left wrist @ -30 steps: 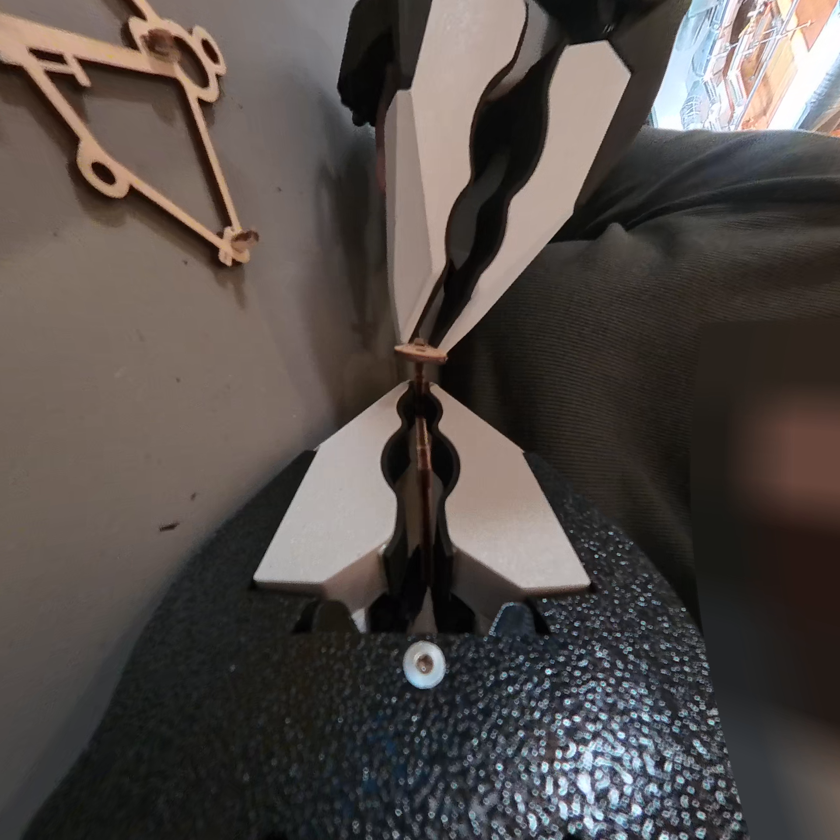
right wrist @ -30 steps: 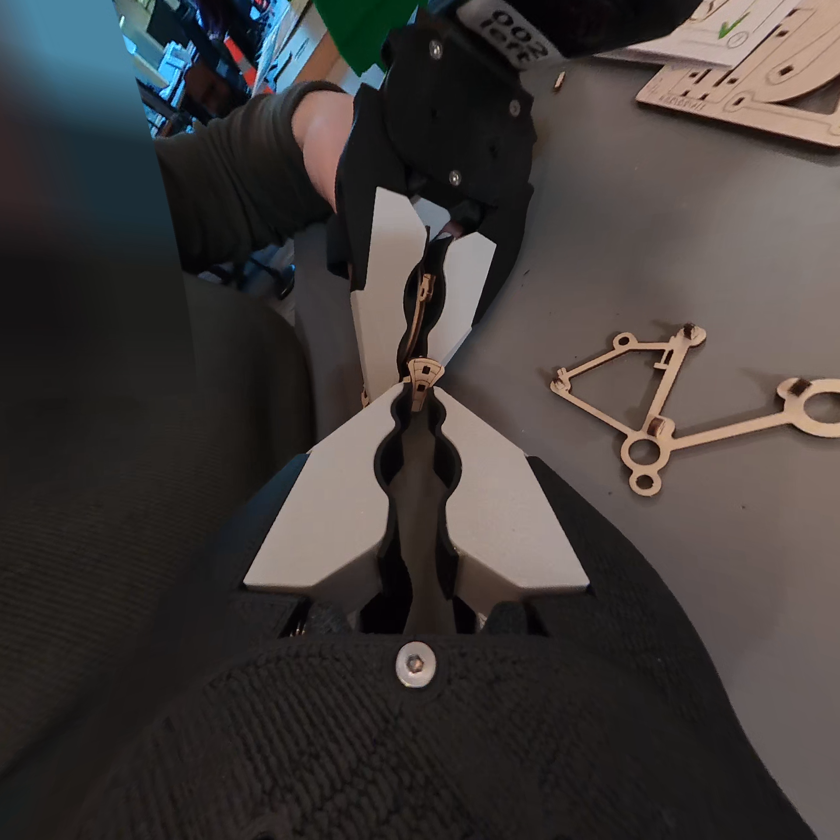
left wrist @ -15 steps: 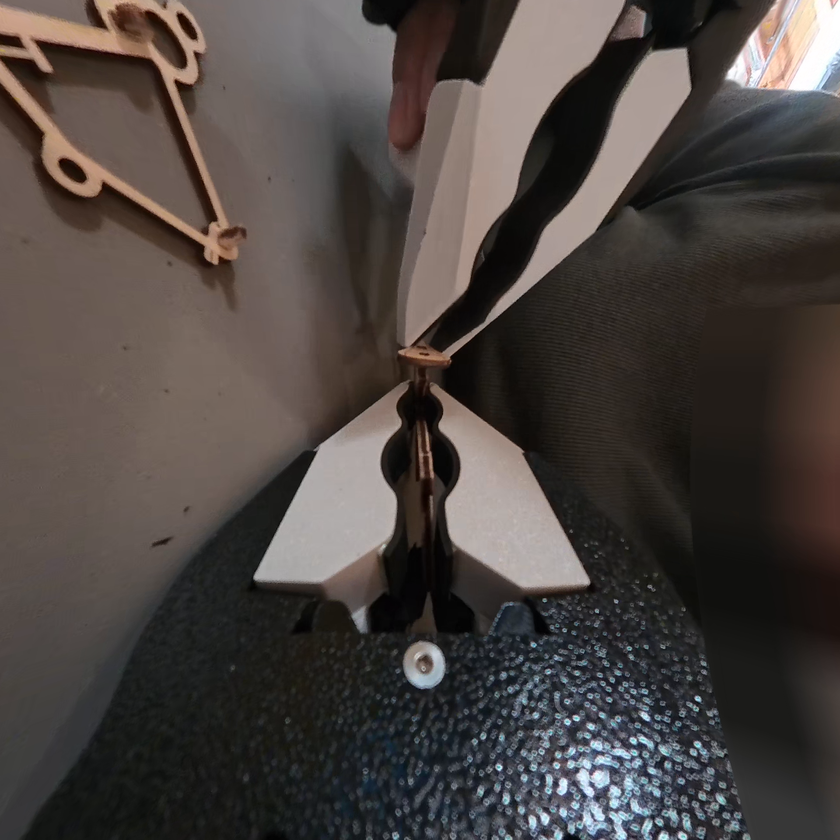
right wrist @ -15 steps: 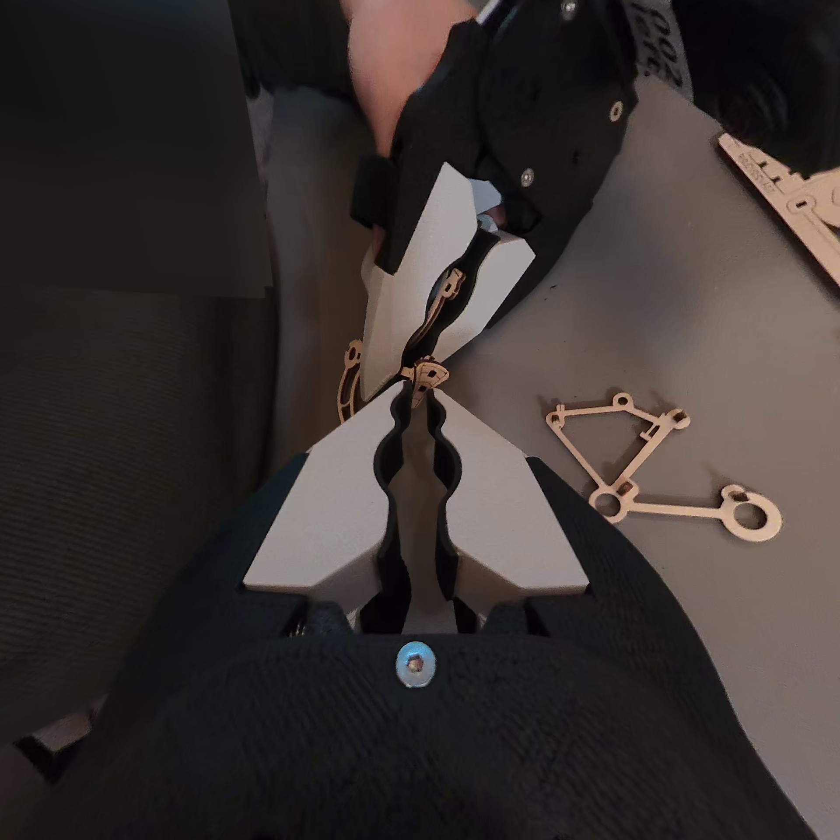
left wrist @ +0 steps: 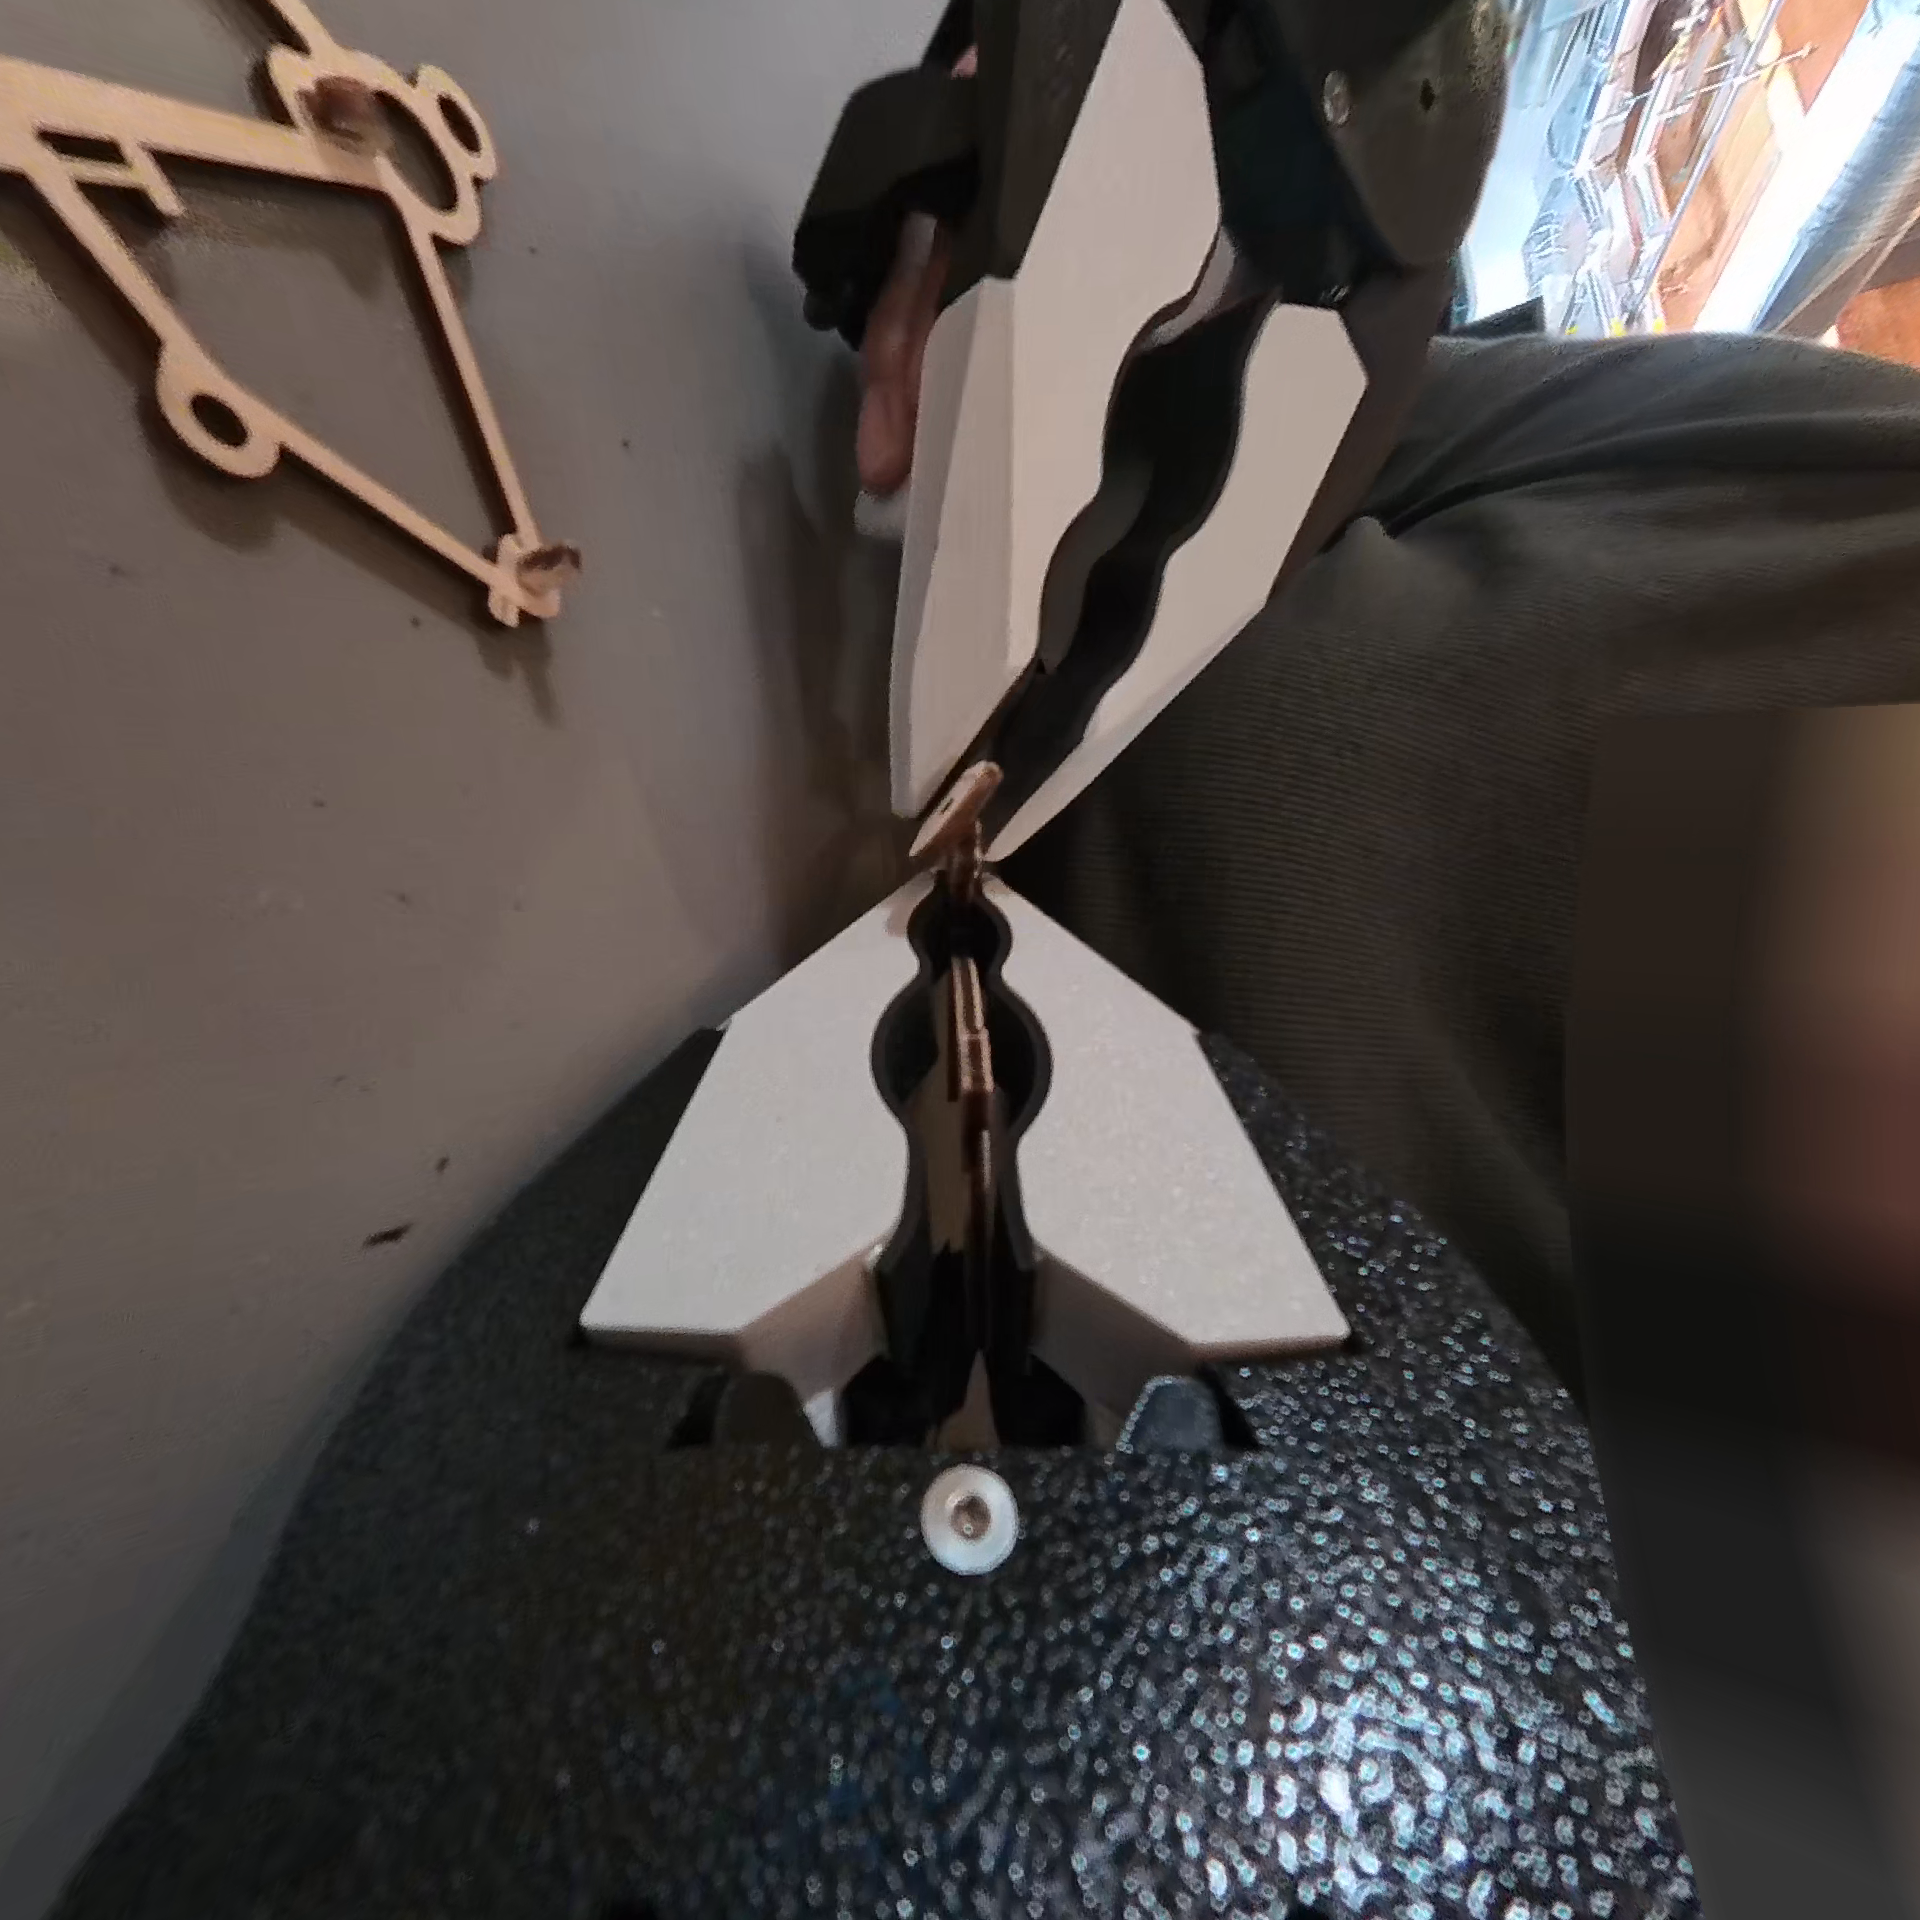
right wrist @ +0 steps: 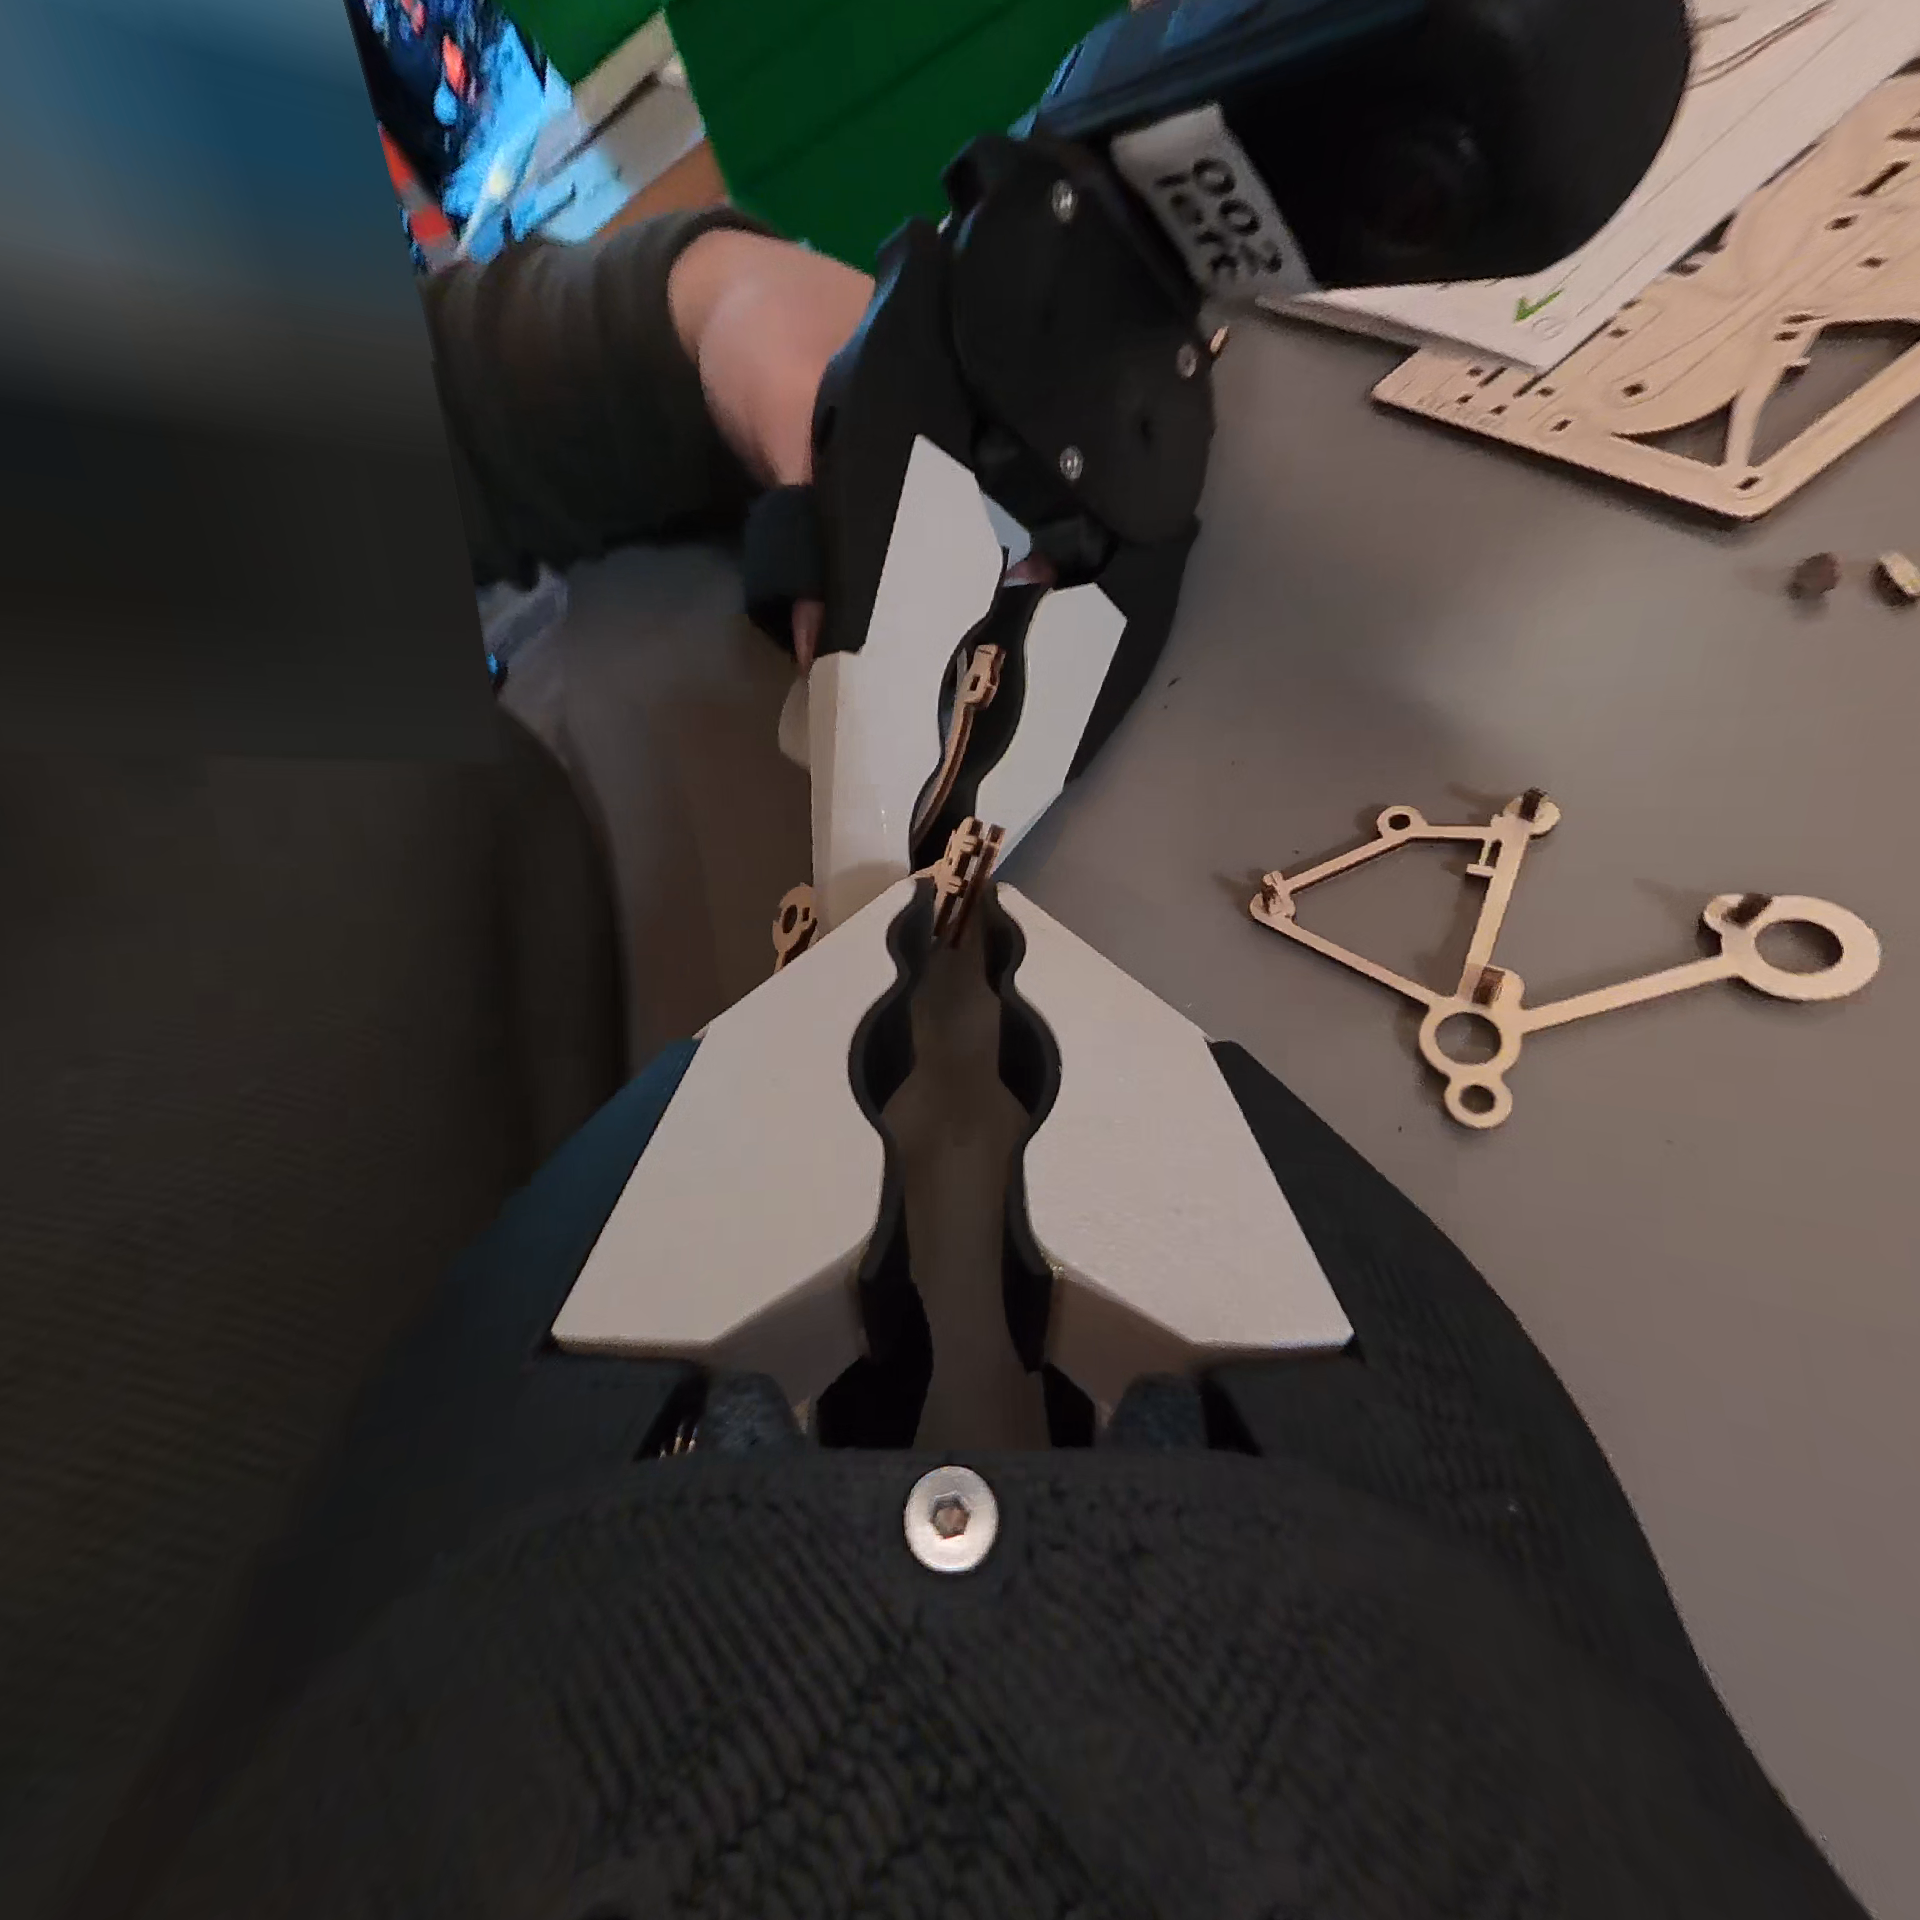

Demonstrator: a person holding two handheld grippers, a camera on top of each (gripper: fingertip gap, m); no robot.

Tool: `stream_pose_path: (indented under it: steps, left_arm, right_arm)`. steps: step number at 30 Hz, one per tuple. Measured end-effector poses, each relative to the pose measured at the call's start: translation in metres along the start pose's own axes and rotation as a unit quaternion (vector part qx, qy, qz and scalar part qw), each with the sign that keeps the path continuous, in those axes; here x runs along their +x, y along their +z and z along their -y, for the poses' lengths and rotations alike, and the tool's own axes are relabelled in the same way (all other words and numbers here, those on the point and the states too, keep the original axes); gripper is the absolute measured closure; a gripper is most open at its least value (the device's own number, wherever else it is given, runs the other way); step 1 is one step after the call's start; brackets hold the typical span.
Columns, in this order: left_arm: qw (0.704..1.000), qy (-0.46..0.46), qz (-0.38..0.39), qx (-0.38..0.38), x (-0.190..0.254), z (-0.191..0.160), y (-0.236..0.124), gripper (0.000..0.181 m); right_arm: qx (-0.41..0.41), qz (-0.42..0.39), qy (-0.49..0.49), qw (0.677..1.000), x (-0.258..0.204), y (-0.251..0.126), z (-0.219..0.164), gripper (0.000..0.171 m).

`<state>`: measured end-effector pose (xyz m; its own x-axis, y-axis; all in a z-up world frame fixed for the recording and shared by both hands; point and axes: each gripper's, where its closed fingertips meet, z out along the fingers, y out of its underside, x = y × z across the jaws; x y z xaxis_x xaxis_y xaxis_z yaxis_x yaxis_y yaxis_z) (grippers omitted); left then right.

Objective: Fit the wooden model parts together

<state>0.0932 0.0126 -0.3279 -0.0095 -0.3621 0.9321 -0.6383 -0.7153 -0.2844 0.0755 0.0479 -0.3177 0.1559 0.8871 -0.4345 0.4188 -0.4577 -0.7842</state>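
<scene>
Hobby workbench — grey table (right wrist: 1558, 727), laser-cut wooden sheet (right wrist: 1662, 343)

Each camera sits just behind its own gripper, looking forward along the two fingers at close range. The two views face each other tip to tip over the grey bench (left wrist: 312, 935), and both share the flat wooden frame (left wrist: 343, 312) (right wrist: 1455, 966) lying there.

Pale tan wooden frame piece (right wrist: 1475, 966) on plain grey table (right wrist: 1558, 727); white-fingered, speckled black left gripper (left wrist: 961, 883); olive sleeve (left wrist: 1455, 727) beyond.
</scene>
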Motion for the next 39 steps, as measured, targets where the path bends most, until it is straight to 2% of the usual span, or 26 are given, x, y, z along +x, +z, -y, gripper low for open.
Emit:
stream_pose_path:
  steps: [6,11,20,30,39]
  left_arm:
    - [1.000,-0.001,-0.001,0.003,0.0001,0.0005,-0.0001,0.181]
    - [1.000,-0.002,-0.004,0.004,0.0007,0.0009,-0.0003,0.181]
    - [1.000,-0.003,-0.007,0.005,0.0013,0.0014,-0.0007,0.181]
    - [1.000,-0.004,-0.009,0.007,0.0018,0.0019,-0.0011,0.181]
    - [1.000,-0.005,-0.011,0.009,0.0020,0.0025,-0.0014,0.181]
  right_arm:
    - [0.011,-0.046,-0.041,0.998,0.0010,-0.0007,0.0006,0.163]
    - [-0.025,-0.098,-0.120,0.988,0.0008,-0.0009,-0.0013,0.161]
    - [-0.084,-0.141,-0.218,0.962,0.0016,-0.0010,-0.0021,0.159]
    - [-0.026,-0.107,-0.134,0.985,0.0017,-0.0012,0.0002,0.162]
    - [0.004,-0.112,-0.119,0.986,0.0023,-0.0023,0.0014,0.162]
